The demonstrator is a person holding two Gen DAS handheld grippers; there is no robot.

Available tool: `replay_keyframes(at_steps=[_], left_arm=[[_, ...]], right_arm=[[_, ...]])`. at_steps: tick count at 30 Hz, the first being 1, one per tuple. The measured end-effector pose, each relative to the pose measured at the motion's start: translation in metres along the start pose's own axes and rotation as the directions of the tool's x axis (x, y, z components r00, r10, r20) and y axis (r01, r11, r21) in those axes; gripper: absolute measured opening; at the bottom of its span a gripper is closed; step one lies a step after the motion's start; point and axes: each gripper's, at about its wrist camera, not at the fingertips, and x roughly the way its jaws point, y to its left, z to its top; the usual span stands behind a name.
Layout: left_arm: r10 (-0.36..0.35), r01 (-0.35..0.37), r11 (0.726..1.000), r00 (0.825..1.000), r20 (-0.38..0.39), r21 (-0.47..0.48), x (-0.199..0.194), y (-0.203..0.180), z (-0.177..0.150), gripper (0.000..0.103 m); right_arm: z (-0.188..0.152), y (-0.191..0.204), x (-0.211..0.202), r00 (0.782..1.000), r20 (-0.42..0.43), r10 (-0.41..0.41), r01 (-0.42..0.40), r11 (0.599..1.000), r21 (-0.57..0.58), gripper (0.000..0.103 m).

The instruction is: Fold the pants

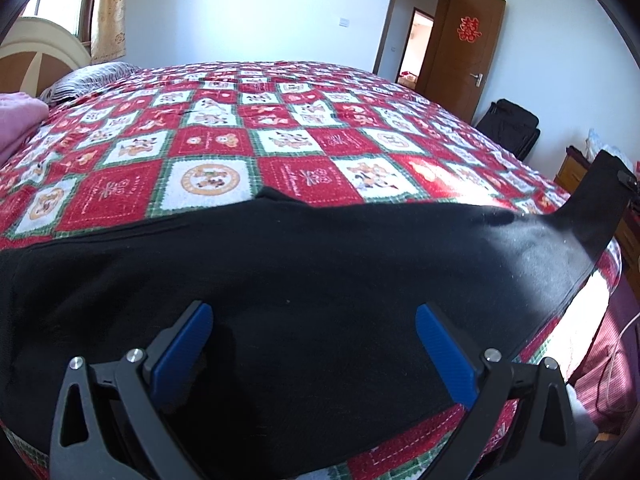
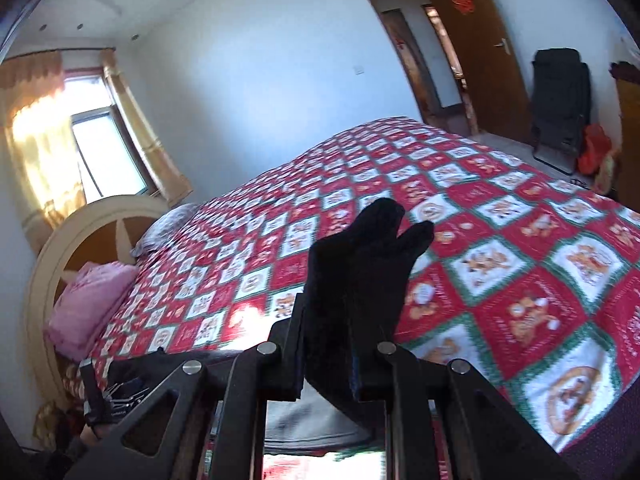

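Black pants [image 1: 304,280] lie flat across the near side of a bed with a red, white and green quilt [image 1: 224,148]. My left gripper [image 1: 314,320] is open just above the pants, its blue pads [image 1: 188,344] wide apart and empty. My right gripper [image 2: 340,344] is shut on the pants' leg end [image 2: 368,260], which sticks up out of the jaws above the quilt [image 2: 520,280]. In the left wrist view that lifted leg end [image 1: 600,200] rises at the far right, with part of the right gripper [image 1: 626,180] at its top.
A pink folded blanket [image 2: 92,304] and a striped pillow [image 1: 92,78] lie by the headboard [image 2: 100,232]. An open brown door [image 1: 464,56] and a black bag [image 1: 508,126] stand beyond the bed. A wooden cabinet [image 1: 572,172] is on the right.
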Motion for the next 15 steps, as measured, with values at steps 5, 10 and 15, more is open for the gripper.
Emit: replay_keyframes(at_steps=[5, 10, 15], left_arm=[[0.002, -0.002, 1.000, 1.000, 0.010, -0.011, -0.003, 0.005, 0.003, 0.103], [-0.003, 0.004, 1.000, 1.000, 0.019, -0.020, -0.006, 0.009, 0.006, 0.103], [-0.032, 0.033, 0.999, 0.999, 0.027, -0.023, -0.009, 0.008, 0.008, 0.103]], right_arm=[[-0.006, 0.038, 0.024, 0.997, -0.044, 0.067, -0.070, 0.996, -0.058, 0.017], [-0.018, 0.073, 0.048, 0.987, -0.104, 0.122, -0.132, 0.986, -0.101, 0.017], [-0.039, 0.100, 0.073, 0.973, -0.174, 0.150, -0.175, 0.974, -0.141, 0.017]])
